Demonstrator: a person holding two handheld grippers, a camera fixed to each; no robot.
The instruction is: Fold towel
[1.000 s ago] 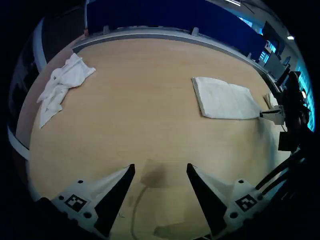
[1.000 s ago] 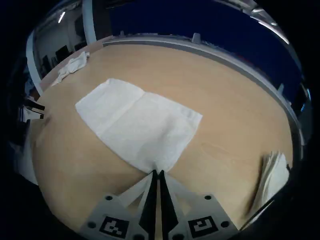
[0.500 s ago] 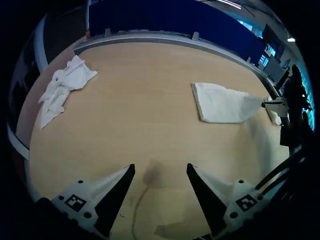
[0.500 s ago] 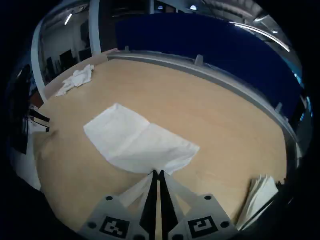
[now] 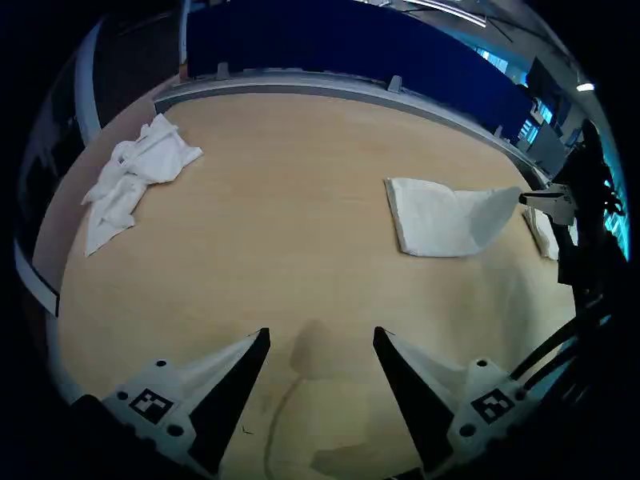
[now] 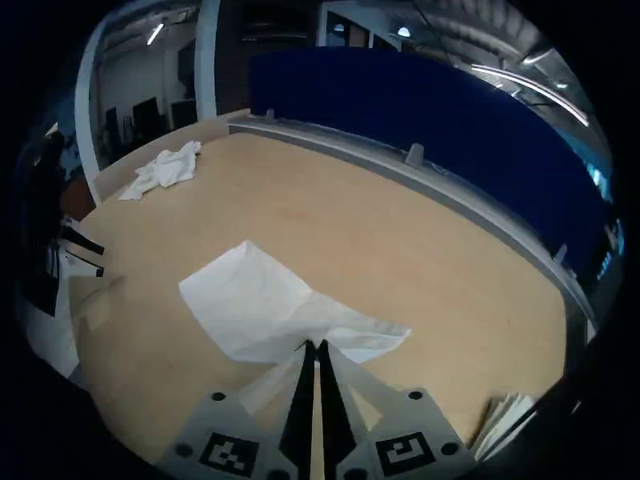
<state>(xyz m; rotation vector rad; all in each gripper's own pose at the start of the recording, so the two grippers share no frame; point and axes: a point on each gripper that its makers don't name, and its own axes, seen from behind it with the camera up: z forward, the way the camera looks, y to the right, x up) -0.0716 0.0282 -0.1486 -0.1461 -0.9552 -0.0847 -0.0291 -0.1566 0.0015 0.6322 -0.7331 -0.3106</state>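
A white folded towel [image 5: 444,216] lies on the wooden table [image 5: 280,208] at the right. Its right corner is lifted off the table, pinched by my right gripper [image 5: 522,197]. In the right gripper view that gripper [image 6: 314,347] is shut on the towel [image 6: 256,308], whose near corner rises to the fingertips while the far part rests flat. My left gripper [image 5: 322,334] stands open above the table's near edge, far from the towel, with nothing between its fingers.
A crumpled white cloth [image 5: 132,172] lies at the table's far left; it is also in the right gripper view [image 6: 166,168]. A stack of folded towels [image 6: 504,416] sits at the table's right edge. A blue partition [image 5: 336,40] runs behind the table.
My right gripper has risen, lifting the towel's near corner higher off the table and drawing it inward. The left gripper has stayed open in place.
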